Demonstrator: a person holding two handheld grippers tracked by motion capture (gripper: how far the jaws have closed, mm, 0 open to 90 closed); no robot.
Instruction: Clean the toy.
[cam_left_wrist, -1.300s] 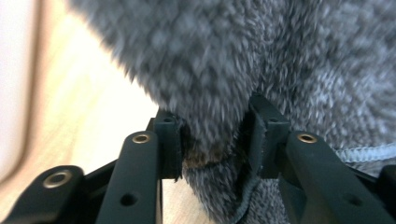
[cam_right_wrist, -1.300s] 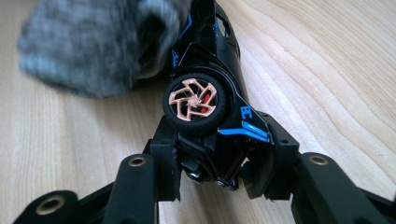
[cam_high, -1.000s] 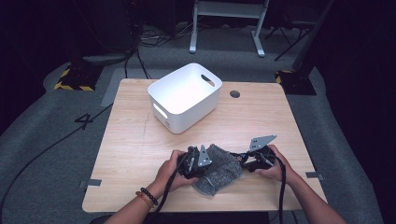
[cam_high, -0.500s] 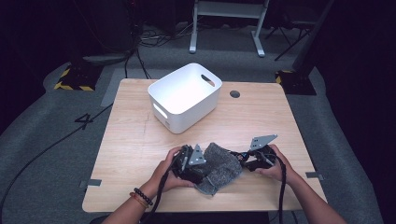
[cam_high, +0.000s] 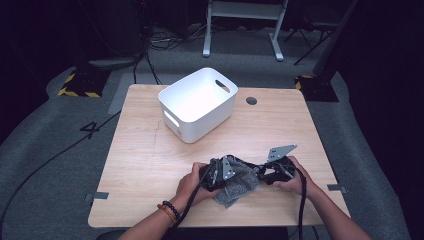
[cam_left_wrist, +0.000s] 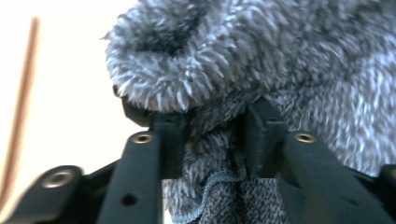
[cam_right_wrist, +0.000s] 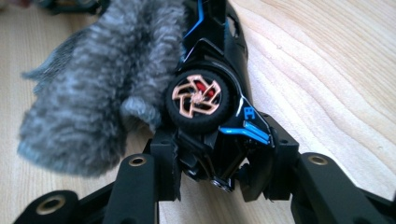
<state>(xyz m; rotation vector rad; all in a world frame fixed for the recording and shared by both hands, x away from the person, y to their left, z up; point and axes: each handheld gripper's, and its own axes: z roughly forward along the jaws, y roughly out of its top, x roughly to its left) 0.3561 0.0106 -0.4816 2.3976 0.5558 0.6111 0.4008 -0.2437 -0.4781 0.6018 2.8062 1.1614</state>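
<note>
Your left gripper (cam_left_wrist: 212, 140) has just been closing and now pinches the fuzzy grey cloth (cam_left_wrist: 261, 60) between its pads; your right gripper (cam_right_wrist: 219, 163) clamps the black toy car (cam_right_wrist: 210, 93) (bronze-spoked wheel just above the jaws); cloth and car lie near the table's (cam_high: 150, 165) front edge, the cloth draped against the car.

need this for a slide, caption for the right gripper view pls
Right gripper shut on a black toy car with copper-spoked wheel, its front tucked into a fuzzy grey cloth on the wooden table.

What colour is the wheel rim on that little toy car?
Copper-orange spokes with a red centre, on the black toy car; the right gripper view shows it best.
</note>
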